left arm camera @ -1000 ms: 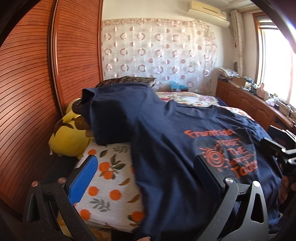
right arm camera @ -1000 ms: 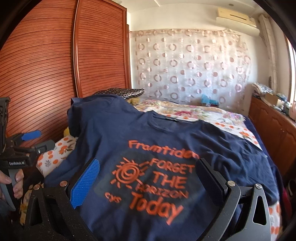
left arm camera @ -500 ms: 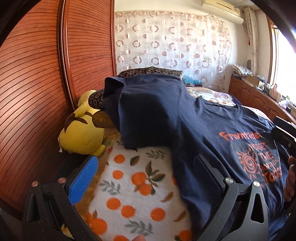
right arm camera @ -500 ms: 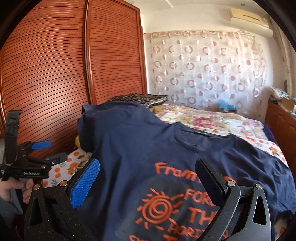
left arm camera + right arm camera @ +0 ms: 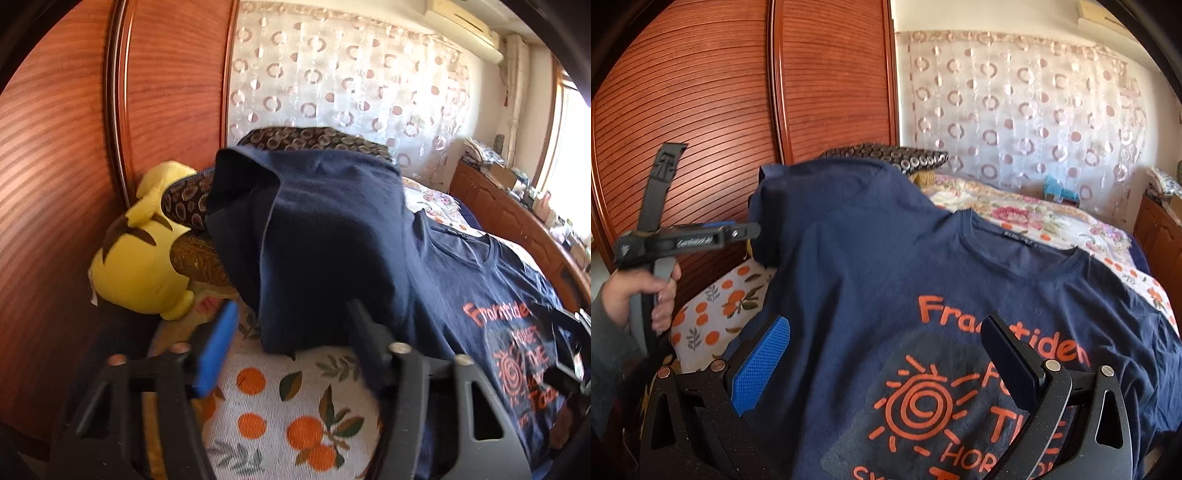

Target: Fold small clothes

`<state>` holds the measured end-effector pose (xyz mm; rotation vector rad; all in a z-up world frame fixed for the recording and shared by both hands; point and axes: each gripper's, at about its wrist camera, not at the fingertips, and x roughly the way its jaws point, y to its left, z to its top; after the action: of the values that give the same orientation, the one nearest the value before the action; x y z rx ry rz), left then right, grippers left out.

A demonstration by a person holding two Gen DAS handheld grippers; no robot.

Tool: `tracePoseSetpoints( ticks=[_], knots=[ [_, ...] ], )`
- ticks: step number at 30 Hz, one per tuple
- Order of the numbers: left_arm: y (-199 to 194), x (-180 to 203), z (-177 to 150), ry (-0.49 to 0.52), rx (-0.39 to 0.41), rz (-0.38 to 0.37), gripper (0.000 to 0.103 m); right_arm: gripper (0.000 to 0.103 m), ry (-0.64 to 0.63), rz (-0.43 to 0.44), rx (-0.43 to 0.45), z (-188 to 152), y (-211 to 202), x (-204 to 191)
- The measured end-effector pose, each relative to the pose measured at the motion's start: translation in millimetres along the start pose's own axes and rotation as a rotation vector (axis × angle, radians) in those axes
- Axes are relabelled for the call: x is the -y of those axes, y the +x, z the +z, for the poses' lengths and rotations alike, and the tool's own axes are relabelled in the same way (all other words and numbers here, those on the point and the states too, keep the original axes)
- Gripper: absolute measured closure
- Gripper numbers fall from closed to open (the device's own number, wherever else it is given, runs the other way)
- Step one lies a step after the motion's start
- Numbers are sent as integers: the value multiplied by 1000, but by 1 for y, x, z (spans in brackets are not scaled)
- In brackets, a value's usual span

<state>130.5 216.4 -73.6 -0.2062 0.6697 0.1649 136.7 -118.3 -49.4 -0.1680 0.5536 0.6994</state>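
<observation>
2 close wrist views, shared T-shirt (image 5: 332, 236)

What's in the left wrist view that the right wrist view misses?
Only the left wrist view: the yellow plush toy against the wardrobe, under the sleeve, and the left claw closing just short of the sleeve's hem. Only the right wrist view: the hand holding that claw, the collar label, and the open right claw over the print. Both: the navy T-shirt, orange-print bedcover and dotted curtain.

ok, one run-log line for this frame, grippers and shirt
stage: reaching for sleeve | left gripper: jaws closing at sleeve hem, no grip seen | right gripper: open over navy T-shirt | shirt: flat on bed, unfolded
</observation>
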Motion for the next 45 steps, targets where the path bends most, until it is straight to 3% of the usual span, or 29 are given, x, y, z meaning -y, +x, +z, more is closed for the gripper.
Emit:
tracePoseSetpoints(
  ticks=[2,7,16,18,19,20,28,34,39,43,45],
  knots=[
    [6,0,1,0,-4,6,57,0,2,1,-5,-1,-2,8],
    [10,1,3,7,7,6,66,0,0,11,-7,1,-7,10],
    [19,-8,10,-8,-3,-4,69,0,16,29,17,0,-14,-11],
    [18,-10,9,-15,-2,-19,78,0,15,30,19,-1,-14,-12],
    [15,-10,8,-12,2,-18,90,0,15,30,20,-2,-14,-13],
    [14,-10,8,-10,3,-15,96,0,16,30,20,-2,-14,-13],
    [-21,17,14,53,69,-40,100,0,40,30,14,-4,-10,-9],
    [-50,72,28,176,123,-124,100,0,52,16,16,-7,-12,-4],
    [-50,111,32,256,121,-175,100,0,89,-9,20,-12,-18,10],
    [-47,107,35,231,116,-134,100,0,104,-16,19,-15,-23,15],
    [-42,96,35,215,93,-69,87,0,98,-23,23,-16,-23,14]
  ],
)
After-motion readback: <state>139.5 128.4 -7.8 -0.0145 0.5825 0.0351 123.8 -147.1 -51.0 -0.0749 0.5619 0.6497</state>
